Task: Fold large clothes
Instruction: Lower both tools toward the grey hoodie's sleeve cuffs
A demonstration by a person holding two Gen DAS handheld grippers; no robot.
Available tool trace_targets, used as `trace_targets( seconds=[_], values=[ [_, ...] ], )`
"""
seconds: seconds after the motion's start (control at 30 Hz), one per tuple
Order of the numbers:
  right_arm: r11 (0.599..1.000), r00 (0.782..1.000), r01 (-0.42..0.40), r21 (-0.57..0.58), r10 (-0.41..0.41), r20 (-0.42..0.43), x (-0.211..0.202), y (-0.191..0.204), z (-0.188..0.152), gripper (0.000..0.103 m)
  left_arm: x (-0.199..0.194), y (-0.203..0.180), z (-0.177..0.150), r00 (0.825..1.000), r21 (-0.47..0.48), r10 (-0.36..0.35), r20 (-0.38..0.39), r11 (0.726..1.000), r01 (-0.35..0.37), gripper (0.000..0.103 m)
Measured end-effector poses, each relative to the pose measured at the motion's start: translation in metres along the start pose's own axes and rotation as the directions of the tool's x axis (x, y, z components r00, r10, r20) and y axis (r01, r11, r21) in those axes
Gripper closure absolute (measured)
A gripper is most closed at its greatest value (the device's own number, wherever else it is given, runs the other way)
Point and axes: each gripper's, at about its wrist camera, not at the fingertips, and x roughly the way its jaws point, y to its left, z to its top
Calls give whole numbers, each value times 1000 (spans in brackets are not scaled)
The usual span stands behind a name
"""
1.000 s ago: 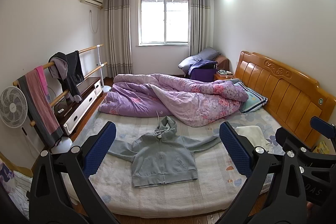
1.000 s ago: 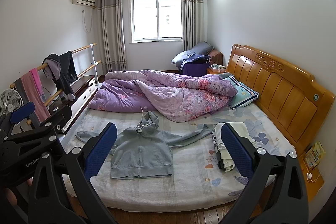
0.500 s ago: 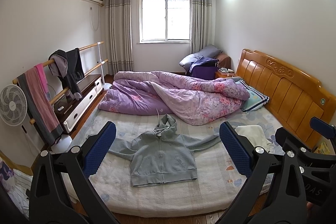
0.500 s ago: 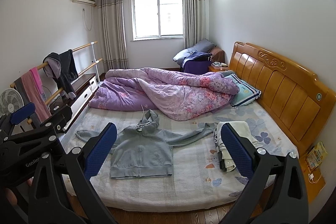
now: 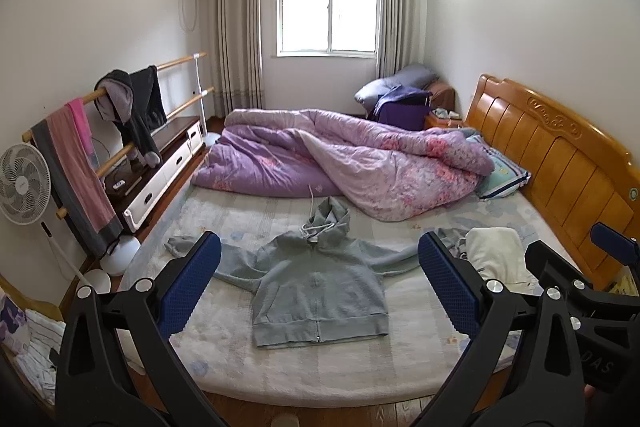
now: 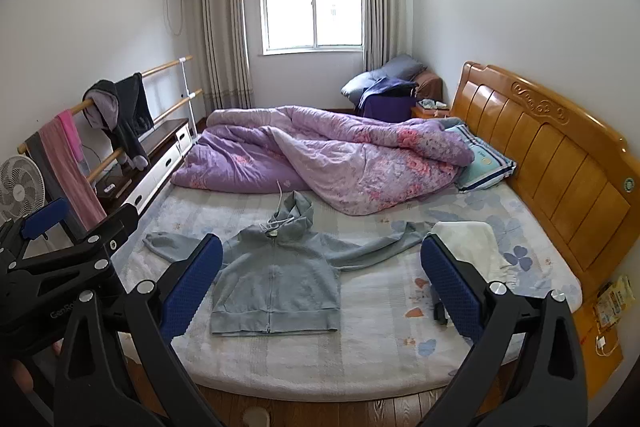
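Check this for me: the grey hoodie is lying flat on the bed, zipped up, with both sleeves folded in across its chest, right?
Not quite. The grey hoodie does lie flat and zipped on the bed, but both sleeves are spread out to the sides, not folded in. The left wrist view shows it plainly.

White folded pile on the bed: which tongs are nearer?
Right. The white pile lies ahead of the right tongs' right finger; the left tongs sit further left, facing the hoodie.
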Motion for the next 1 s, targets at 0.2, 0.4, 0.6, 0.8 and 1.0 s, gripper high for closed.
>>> trace_targets(
  seconds=[0.2, 0.4, 0.6, 0.8, 1.0],
  values=[
    [1000, 998, -10, -15, 9, -69, 79, 28, 11, 7, 86, 32, 9, 997, -13, 19, -78, 1000, -20, 5],
    [1000, 989, -8, -9, 7, -150, 180, 76, 31, 7, 199, 91, 27, 984, -10, 29, -178, 999, -31, 5],
    [1000, 974, -2, -14, -2, -226, 291, 132, 53, 7, 318, 161, 45, 963, -32, 19, -269, 999, -29, 5],
    [1000, 954, -25, -4, 23, -300, 409, 195, 53, 7, 449, 250, 34, 928, -131, -42, -371, 991, -8, 5],
    [997, 903, -78, -10, 67, -425, 525, 243, 15, 8, 559, 344, -30, 866, -287, -91, -492, 956, -63, 5]
  ],
)
